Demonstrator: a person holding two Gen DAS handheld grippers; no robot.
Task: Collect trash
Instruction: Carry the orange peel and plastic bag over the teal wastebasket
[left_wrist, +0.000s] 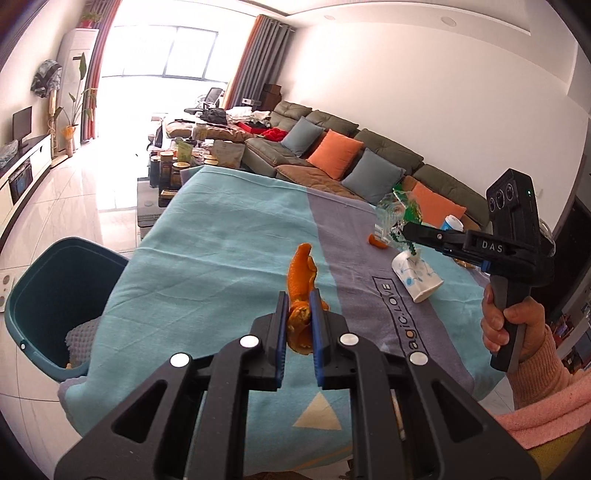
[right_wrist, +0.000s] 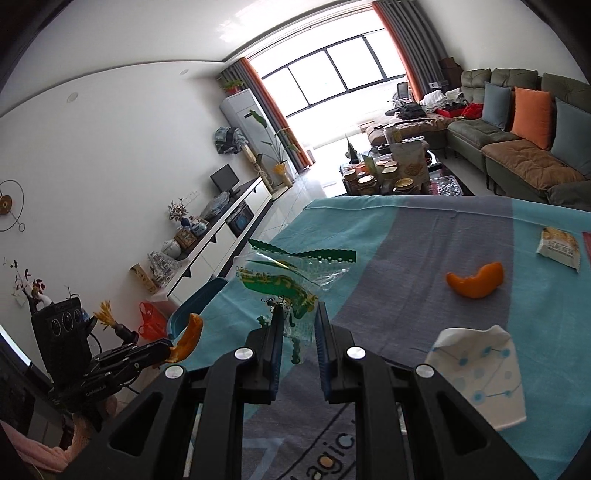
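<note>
Orange peel (left_wrist: 302, 291) sits pinched in our left gripper (left_wrist: 299, 306) above the worktop (left_wrist: 207, 251), near the teal bin (left_wrist: 48, 295); our right gripper (right_wrist: 299, 321) clamps a clear green-printed wrapper (right_wrist: 284, 280) over the worktop too.

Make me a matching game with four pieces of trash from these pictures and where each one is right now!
Things:
1. Twisted orange peel
2. Clear plastic wrapper with green print
3. Crushed paper cup
4. Curved orange peel

Places:
A. Lying on its side on the tablecloth, nearest the right tongs
B. Pinched in the left tongs
C. Lying on the grey stripe, farther out
D. Pinched in the right tongs

Pairs: 1-B, 2-D, 3-A, 4-C
</note>
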